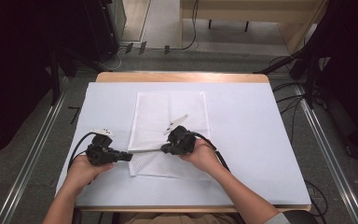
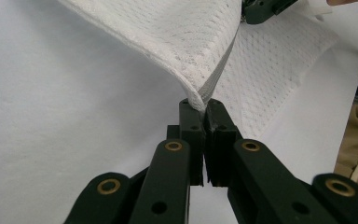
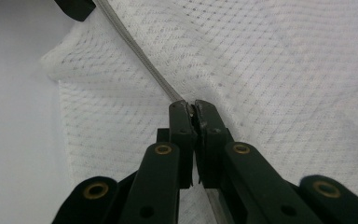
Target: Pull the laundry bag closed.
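A white mesh cloth (image 1: pixel 170 112) lies on the white table cover, its near part folded over itself. My left gripper (image 1: pixel 127 157) is shut on the cloth's hemmed edge (image 2: pixel 216 74) at the left. My right gripper (image 1: pixel 164 149) is shut on the same hem farther right. The hem (image 1: pixel 145 150) runs taut and raised between the two. In the left gripper view the jaws (image 2: pixel 204 105) pinch the cloth's corner, and the right gripper (image 2: pixel 261 7) shows at the top. In the right gripper view the jaws (image 3: pixel 193 106) clamp the hem (image 3: pixel 140 56), with the left gripper (image 3: pixel 77 5) at the top left.
The white table cover (image 1: pixel 247 140) spreads wide on both sides of the cloth. A wooden table edge (image 1: pixel 182 77) runs along the back. Cables (image 1: pixel 289 100) and metal rails (image 1: pixel 32 154) lie on the floor around the table.
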The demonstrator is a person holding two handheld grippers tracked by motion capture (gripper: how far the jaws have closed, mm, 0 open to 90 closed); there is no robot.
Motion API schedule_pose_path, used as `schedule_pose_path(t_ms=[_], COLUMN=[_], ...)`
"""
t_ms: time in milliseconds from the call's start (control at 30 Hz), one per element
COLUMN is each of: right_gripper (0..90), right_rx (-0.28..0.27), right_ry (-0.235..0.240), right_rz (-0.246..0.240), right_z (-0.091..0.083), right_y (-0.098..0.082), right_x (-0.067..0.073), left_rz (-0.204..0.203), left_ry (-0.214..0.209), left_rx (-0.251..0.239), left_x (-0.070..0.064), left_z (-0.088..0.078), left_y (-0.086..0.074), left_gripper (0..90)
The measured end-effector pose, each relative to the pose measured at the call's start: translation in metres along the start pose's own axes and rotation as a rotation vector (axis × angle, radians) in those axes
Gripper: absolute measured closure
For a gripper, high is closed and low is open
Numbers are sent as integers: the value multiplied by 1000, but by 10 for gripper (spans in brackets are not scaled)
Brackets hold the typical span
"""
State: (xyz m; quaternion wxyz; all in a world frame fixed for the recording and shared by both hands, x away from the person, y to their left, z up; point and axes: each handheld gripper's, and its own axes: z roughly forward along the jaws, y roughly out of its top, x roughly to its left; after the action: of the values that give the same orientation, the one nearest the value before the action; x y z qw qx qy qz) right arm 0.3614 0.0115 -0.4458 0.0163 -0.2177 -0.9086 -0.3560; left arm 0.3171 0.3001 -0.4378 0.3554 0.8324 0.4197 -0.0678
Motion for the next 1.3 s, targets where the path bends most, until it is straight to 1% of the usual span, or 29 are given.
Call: schedule_pose_path(t_ms=[167,400,500,533,567,1000,1167,1300], right_gripper=[885,885,885,885,885,885,885,885], right_rx=[8,11,11,16,9,26,27,30], right_ry=[1,-8,-8,-12,-7,-25,-27,-29], right_rz=[13,9,26,23,19,50,52,56], right_z=[0,-5,-6,-7,-7,-14,-16,-19], right_y=[-2,-5,-6,-7,-7,-16,-18,-20], right_x=[-4,-7,-8,-9,-9,-16,-17,-18], left_rz=[-2,-5,-7,-7,-5,-14,-15,-13], left_ry=[0,5,6,2,3,0,4,-2], left_rx=[3,5,5,5,6,4,13,12], left_x=[0,1,1,1,1,2,2,2], left_z=[0,-1,-2,-2,-2,-3,-3,-3], left_y=[0,-1,-1,-2,-2,-3,-3,-3], left_gripper=[881,882,882,882,881,881,881,880])
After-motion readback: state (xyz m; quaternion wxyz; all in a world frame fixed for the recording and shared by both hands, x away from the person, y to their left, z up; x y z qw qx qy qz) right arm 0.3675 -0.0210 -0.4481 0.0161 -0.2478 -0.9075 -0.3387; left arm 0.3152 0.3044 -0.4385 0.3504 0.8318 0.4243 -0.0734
